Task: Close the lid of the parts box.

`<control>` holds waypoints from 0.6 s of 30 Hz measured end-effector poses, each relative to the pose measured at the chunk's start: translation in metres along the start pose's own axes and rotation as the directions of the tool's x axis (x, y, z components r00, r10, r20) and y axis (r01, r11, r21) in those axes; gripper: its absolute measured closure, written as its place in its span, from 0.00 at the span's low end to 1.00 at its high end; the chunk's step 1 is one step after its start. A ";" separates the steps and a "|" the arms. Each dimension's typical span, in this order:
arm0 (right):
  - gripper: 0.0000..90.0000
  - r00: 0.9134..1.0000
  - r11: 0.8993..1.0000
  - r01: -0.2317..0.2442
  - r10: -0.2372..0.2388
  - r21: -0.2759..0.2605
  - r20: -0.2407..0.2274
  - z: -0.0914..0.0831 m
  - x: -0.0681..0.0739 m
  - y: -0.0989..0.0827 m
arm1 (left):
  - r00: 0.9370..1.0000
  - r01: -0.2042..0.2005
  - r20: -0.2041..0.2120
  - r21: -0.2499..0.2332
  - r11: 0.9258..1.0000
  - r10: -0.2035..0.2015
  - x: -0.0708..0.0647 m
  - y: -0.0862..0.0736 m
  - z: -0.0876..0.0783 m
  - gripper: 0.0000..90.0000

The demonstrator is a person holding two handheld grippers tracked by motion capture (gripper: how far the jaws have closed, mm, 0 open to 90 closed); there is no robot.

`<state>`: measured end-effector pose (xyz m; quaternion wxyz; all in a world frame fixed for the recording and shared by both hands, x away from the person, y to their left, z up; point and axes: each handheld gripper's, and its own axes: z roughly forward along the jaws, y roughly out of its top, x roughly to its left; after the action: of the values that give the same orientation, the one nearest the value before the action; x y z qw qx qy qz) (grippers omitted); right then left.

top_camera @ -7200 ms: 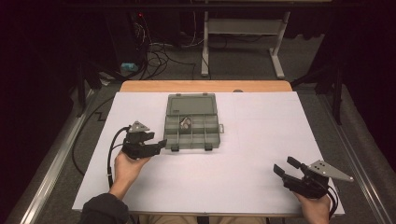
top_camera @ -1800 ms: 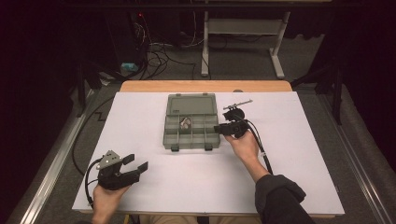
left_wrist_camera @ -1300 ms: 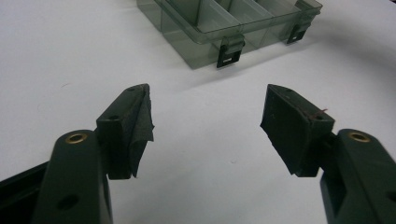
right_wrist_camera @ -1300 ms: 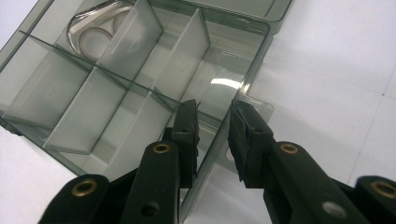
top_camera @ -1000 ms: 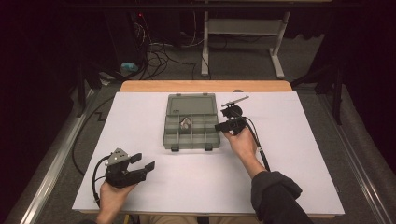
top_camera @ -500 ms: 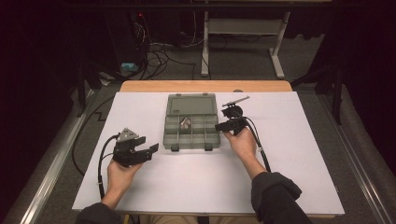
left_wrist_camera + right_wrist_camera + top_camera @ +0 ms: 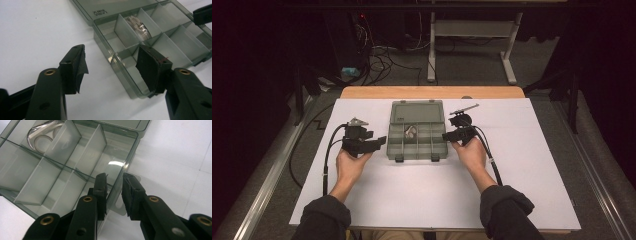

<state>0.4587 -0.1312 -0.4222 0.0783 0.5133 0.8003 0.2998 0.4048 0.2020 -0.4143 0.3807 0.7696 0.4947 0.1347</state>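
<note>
Right, the box (image 7: 418,131) sits open mid-surface (image 7: 412,200), lid laid back, with a metal watch (image 7: 410,131) in one rear compartment and the rest looking bare. My right gripper (image 7: 451,136) is at the box's right wall: its fingers (image 7: 101,187) stand narrow, one inside the wall, one outside over the clear tab, straddling it. Whether the pads actually press the plastic I cannot tell. My left gripper (image 7: 379,142) is just beside the box's left front corner, fingers (image 7: 75,65) fairly wide and just been closing, nothing between them; the corner lies just past the tips. My read: I'm bracing the box from both sides before handling it. Next I'd ease the left forward so its fingers bracket the left wall, then pinch gently, since thin plastic may skid on this white sheet.
</note>
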 end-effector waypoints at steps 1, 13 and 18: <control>0.82 1.000 1.000 0.002 -0.002 -0.002 -0.001 0.000 0.000 0.000 | 1.000 0.003 0.000 0.005 1.000 -0.003 0.001 0.003 0.002 0.45; 0.82 1.000 1.000 0.006 -0.006 -0.007 -0.001 0.000 0.000 -0.001 | 0.999 0.038 -0.002 0.039 0.999 -0.037 0.010 0.024 0.020 0.47; 0.82 1.000 1.000 0.001 -0.001 -0.011 -0.003 0.000 0.000 -0.001 | 0.999 0.047 -0.022 0.050 0.998 -0.046 0.014 0.035 0.028 0.47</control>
<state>0.4579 -0.1319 -0.4232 0.0801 0.5119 0.7992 0.3047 0.4507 0.1933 -0.4105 0.3590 0.7659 0.5196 0.1210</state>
